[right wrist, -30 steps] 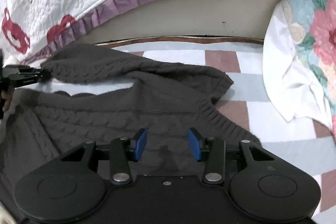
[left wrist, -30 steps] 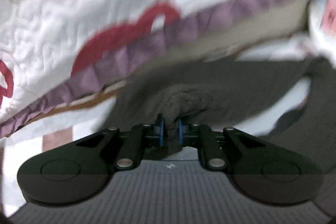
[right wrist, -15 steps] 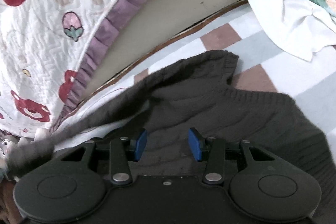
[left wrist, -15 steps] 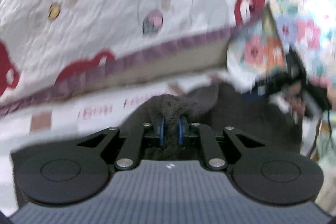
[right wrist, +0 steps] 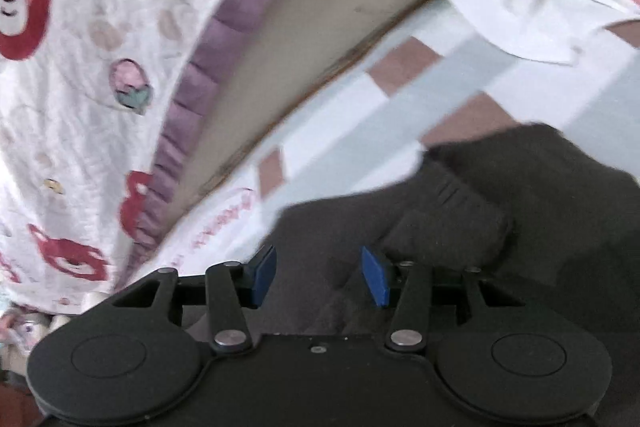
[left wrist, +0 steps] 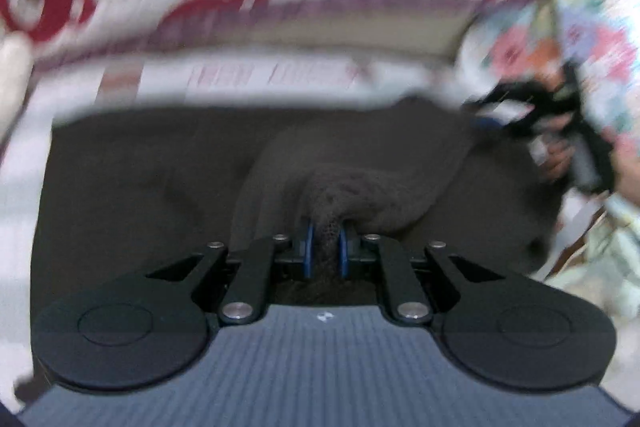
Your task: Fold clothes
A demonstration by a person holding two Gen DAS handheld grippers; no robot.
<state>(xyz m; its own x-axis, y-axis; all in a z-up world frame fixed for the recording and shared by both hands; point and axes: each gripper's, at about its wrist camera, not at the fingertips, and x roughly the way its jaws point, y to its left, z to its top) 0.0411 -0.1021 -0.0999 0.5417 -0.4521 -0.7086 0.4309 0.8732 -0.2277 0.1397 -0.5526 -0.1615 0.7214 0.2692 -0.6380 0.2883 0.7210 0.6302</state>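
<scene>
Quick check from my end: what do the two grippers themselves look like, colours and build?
Both match: the left gripper and right gripper have matt black linkage arms with silver pivot pins, two round black discs at the base and blue pads on the fingers. The left body is ribbed grey with a small white mark; the right body is plain black. No cables show.

My left gripper (left wrist: 325,254) is matte black with thin blue pads, silver pivot screws and a ribbed grey housing bearing a small white mark. My right gripper (right wrist: 319,277) has the same black linkage arms, round discs beside them, and wider blue pads.
</scene>
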